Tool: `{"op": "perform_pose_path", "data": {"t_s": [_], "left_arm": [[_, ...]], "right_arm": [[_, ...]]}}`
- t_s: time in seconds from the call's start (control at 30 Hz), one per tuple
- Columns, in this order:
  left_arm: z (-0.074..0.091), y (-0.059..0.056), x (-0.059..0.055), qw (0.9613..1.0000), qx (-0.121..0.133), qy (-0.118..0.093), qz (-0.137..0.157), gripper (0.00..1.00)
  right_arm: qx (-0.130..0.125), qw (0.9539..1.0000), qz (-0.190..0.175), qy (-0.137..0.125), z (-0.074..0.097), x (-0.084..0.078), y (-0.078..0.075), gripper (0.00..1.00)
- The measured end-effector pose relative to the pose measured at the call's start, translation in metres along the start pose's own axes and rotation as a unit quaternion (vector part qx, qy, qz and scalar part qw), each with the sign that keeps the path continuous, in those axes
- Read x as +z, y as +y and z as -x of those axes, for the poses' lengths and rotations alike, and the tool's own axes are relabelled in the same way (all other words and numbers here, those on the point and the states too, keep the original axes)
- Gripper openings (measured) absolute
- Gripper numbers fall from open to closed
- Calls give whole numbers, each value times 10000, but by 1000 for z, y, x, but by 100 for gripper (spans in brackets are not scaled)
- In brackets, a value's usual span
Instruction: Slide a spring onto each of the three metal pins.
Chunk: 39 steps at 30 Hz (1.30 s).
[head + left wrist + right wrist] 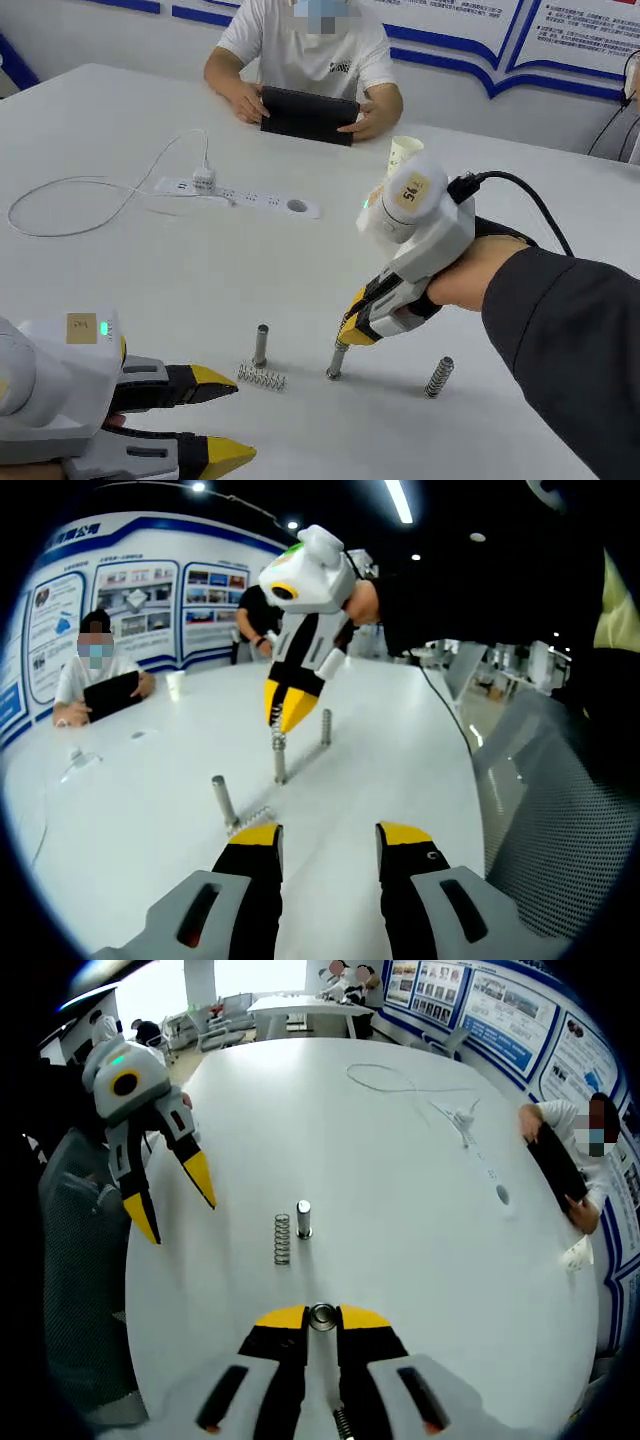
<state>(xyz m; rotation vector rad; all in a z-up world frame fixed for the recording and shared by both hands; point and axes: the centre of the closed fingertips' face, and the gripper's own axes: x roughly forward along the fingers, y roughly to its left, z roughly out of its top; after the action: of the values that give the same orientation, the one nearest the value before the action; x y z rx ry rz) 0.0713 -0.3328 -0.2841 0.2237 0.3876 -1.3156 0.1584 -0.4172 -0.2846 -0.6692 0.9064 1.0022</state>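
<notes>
One pin (431, 392) wears its spring (439, 374). The right claw (350, 335) pinches a second spring (278, 742) onto the middle pin (335, 364). The left claw (243, 420) gapes empty. The third spring (262, 377) lies beside the bare pin (261, 345).

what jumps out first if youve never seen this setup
The right gripper stands mid-table, its jaws closed on a spring at the top of the middle pin. Next to the bare pin a loose spring lies flat on the table. The left gripper hangs open at the near edge.
</notes>
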Motion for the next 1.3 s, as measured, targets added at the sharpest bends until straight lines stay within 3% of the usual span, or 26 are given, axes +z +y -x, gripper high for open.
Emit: {"op": "perform_pose_path", "data": {"t_s": [0.7,1.3], "left_arm": [[1,2,-5,10000,20,28,83,38],[2,3,-6,9999,40,17,100,38]], "right_arm": [[145,9995,-191,218,-34,-18,4,12],[125,9996,-199,185,-39,-19,7,15]]}}
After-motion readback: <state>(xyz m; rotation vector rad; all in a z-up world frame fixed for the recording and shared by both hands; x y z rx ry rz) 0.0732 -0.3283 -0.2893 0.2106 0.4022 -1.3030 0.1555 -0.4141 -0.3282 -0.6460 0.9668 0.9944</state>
